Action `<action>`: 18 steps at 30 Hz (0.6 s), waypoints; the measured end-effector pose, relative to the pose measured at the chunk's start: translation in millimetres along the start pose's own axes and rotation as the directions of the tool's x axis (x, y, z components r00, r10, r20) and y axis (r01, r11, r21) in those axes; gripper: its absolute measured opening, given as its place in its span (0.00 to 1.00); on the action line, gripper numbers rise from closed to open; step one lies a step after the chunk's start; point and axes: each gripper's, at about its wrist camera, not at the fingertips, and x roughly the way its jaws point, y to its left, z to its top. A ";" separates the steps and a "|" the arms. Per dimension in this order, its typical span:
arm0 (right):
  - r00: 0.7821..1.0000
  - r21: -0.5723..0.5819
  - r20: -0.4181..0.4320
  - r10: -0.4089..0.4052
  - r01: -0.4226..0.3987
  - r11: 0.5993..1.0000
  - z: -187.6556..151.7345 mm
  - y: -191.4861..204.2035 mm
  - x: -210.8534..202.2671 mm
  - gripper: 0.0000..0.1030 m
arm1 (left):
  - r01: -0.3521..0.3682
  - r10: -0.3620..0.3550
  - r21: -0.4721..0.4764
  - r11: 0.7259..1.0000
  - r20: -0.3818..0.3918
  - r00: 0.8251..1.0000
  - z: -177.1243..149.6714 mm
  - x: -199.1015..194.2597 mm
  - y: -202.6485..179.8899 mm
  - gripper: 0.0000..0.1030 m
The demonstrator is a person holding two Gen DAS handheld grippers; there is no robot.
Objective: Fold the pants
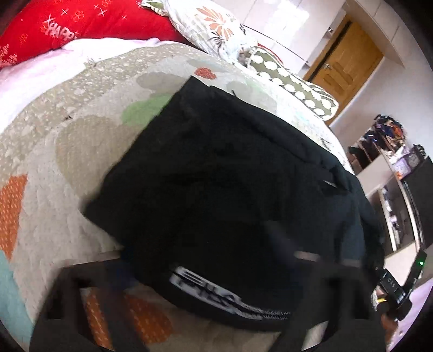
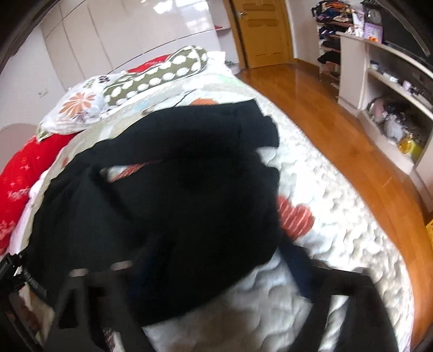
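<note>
The black pants lie on the patterned quilt, partly folded, with a white printed logo near the waistband close to the camera. In the left wrist view my left gripper stands wide apart at the bottom of the frame with the near edge of the pants between its fingers. In the right wrist view the pants are bunched and lifted in folds. My right gripper is also spread, with cloth lying between its fingers. Both views are blurred.
Red pillow, floral pillow and dotted bolster lie at the bed's head. Wooden floor, a wooden door and white shelves with clutter are to the right of the bed.
</note>
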 end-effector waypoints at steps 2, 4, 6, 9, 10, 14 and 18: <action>0.999 0.012 0.003 0.048 -0.048 0.999 2.0 -1.4 -3.9 0.24 | 0.052 -0.053 -0.013 0.999 -0.017 0.998 2.3 1.1 1.9 0.19; 0.996 0.012 -0.012 0.092 -0.092 0.996 -0.1 0.1 -10.6 0.11 | 0.062 -0.062 0.001 0.998 -0.014 0.998 2.1 -6.1 0.0 0.12; 0.994 -0.022 -0.021 0.110 -0.111 0.994 -5.8 7.9 -24.6 0.10 | 0.054 -0.054 0.026 0.998 0.021 0.998 1.6 -23.1 -2.2 0.08; 0.985 -0.085 -0.037 0.167 -0.169 0.982 -23.1 17.8 -53.6 0.09 | 0.052 -0.055 0.056 0.997 0.061 0.997 0.6 -57.0 2.8 0.08; 0.983 -0.100 -0.046 0.178 -0.182 0.978 -30.0 18.6 -60.5 0.10 | 0.038 -0.043 0.063 0.997 0.071 0.997 -1.5 -66.9 7.1 0.08; 0.981 -0.093 -0.122 0.151 -0.163 0.982 -53.7 4.3 -65.6 0.46 | -0.034 0.032 0.044 0.998 0.055 0.998 -15.4 -79.6 37.5 0.08; 0.992 -0.047 -0.084 0.094 -0.098 0.994 -54.2 -25.5 -81.1 0.59 | -0.053 0.053 0.002 0.999 -0.012 0.999 -32.2 -60.1 55.4 0.10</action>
